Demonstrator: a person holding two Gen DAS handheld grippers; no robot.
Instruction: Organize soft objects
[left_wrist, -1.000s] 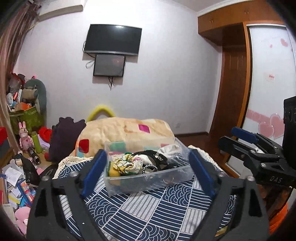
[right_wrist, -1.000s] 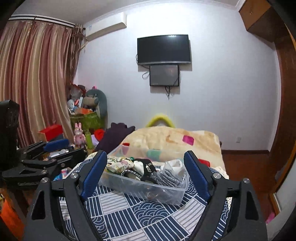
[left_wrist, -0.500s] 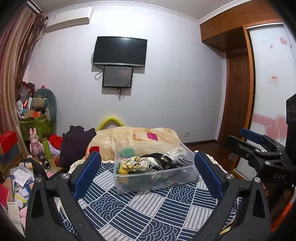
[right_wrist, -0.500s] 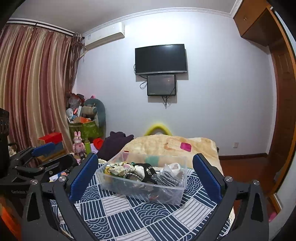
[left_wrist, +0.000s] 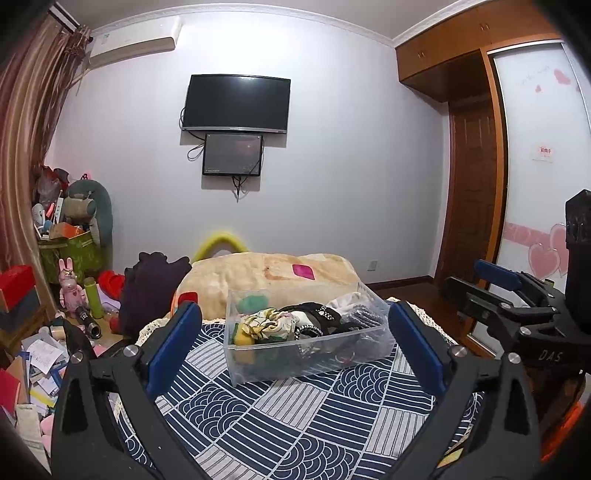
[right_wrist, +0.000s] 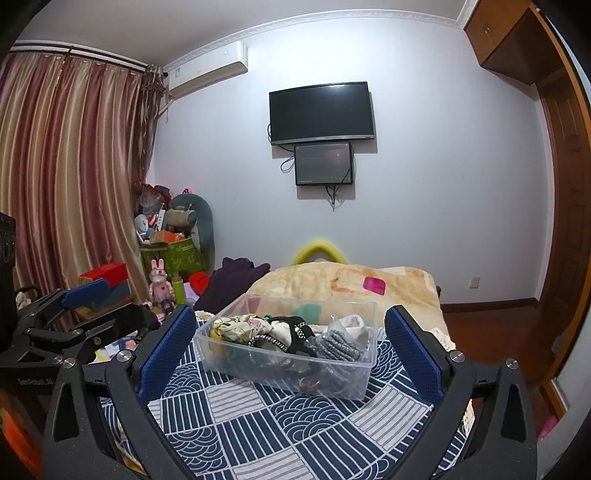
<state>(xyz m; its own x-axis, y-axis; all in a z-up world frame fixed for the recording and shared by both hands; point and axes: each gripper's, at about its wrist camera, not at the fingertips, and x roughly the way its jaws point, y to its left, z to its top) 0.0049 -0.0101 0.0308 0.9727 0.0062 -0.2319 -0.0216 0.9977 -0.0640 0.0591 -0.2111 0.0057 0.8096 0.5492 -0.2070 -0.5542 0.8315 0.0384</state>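
Observation:
A clear plastic bin (left_wrist: 295, 362) stands on a blue and white patterned cloth (left_wrist: 288, 417); it also shows in the right wrist view (right_wrist: 280, 373). It holds several soft things: a floral cloth (left_wrist: 266, 325), black pieces (left_wrist: 314, 314) and a grey knit piece (right_wrist: 338, 345). My left gripper (left_wrist: 295, 343) is open and empty, in front of the bin. My right gripper (right_wrist: 290, 347) is open and empty, also short of the bin. Each gripper shows at the edge of the other's view.
A beige blanket (left_wrist: 266, 273) lies behind the bin, with a dark purple garment (left_wrist: 147, 288) to its left. Toys, boxes and papers (left_wrist: 40, 332) crowd the floor at left. A wooden door (left_wrist: 472, 192) and wardrobe stand at right.
Both grippers have drawn back and up from the bin, so it looks smaller and farther. Both stayed open and empty.

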